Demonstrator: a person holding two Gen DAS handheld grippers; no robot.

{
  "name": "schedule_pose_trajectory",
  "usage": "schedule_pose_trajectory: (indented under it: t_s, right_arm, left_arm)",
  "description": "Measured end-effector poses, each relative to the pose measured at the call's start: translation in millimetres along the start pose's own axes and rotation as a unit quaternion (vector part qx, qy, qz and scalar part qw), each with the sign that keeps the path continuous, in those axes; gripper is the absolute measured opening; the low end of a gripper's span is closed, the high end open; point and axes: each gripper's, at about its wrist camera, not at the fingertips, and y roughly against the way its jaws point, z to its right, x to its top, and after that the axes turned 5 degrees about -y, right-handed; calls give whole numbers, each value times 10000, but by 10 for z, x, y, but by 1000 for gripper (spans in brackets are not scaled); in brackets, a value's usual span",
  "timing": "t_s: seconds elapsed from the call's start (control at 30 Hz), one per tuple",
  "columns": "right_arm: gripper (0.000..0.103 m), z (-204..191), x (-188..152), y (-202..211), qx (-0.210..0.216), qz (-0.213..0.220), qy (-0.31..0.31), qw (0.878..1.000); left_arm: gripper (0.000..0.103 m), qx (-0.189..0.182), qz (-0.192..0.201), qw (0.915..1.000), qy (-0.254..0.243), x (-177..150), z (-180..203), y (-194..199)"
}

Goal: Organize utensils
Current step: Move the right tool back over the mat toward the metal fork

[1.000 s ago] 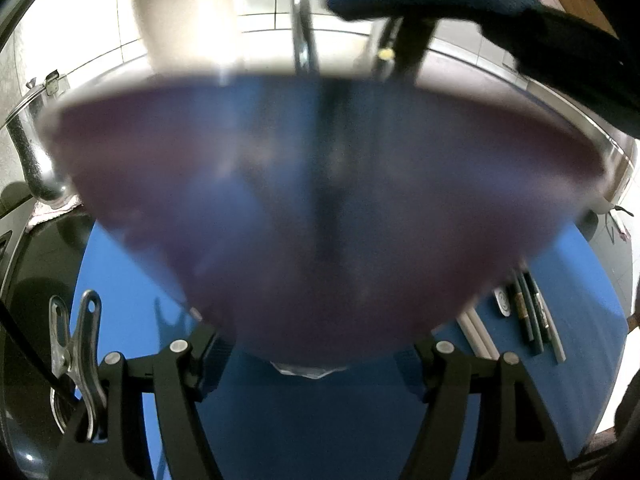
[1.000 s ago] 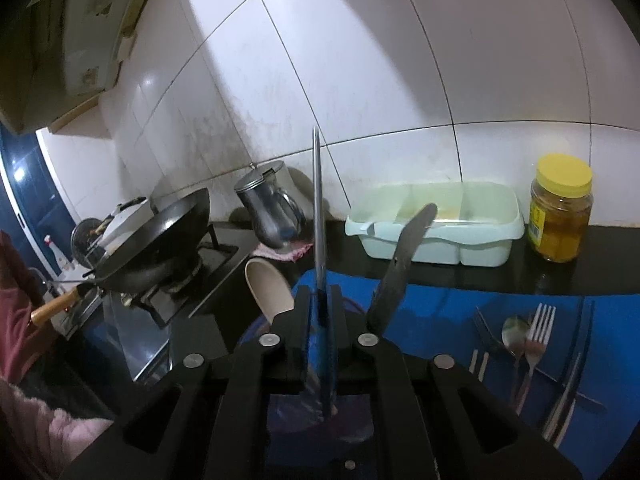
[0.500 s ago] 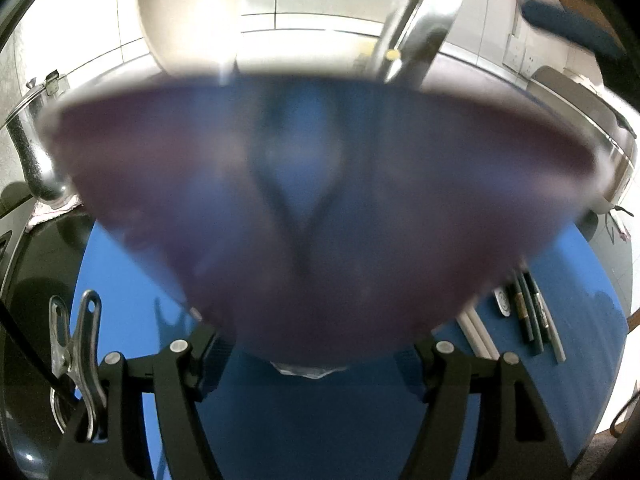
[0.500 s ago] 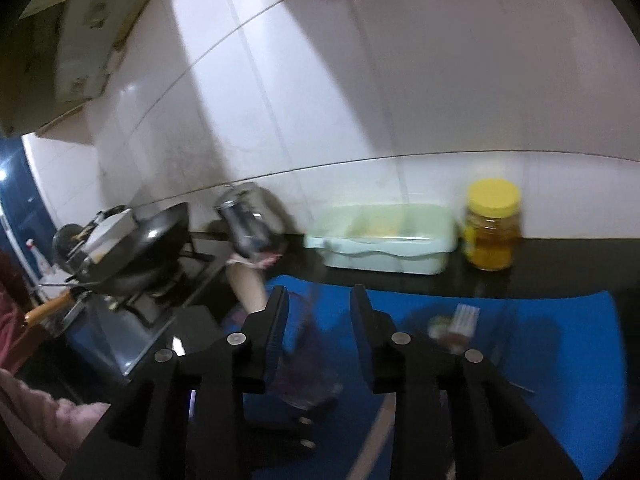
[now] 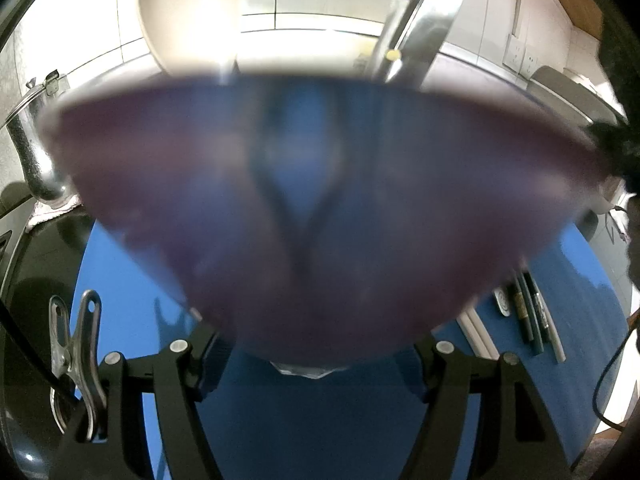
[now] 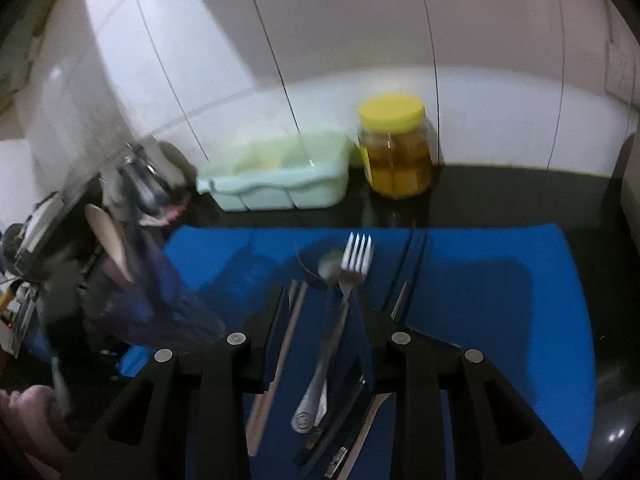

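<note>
The left gripper (image 5: 308, 360) is clamped on the translucent purple glass cup (image 5: 320, 216); the empty right gripper (image 6: 320, 312), jaws just opened, is best lowered squarely over the steel fork (image 6: 340, 300) at lower centre.

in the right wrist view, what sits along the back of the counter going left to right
metal pot → pale green divided tray → jar with yellow lid
</note>
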Motion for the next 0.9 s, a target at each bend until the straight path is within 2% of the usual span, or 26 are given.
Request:
schedule_pose_trajectory:
  t_s: [0.17, 0.5, 0.83, 0.87, 0.9]
  right_arm:
    - [33, 55, 33, -376, -125, -341, -24, 9993]
    - [33, 233, 141, -854, -472, -575, -131, 9971]
    - [37, 339, 268, -1026, 12, -678, -431, 9968]
    - [37, 346, 278, -1029, -10, -654, -426, 9969]
    - [31, 345, 279, -1021, -44, -625, -422, 9971]
  left_arm:
    - [74, 0, -1, 10000, 1, -4, -4, 6]
    - [74, 3, -1, 10000, -1, 0, 1, 0]
    - [74, 10, -5, 10000, -3, 7, -12, 2]
    - [74, 10, -5, 10000, -3, 6, -13, 3]
    - [74, 9, -5, 10000, -3, 6, -12, 2]
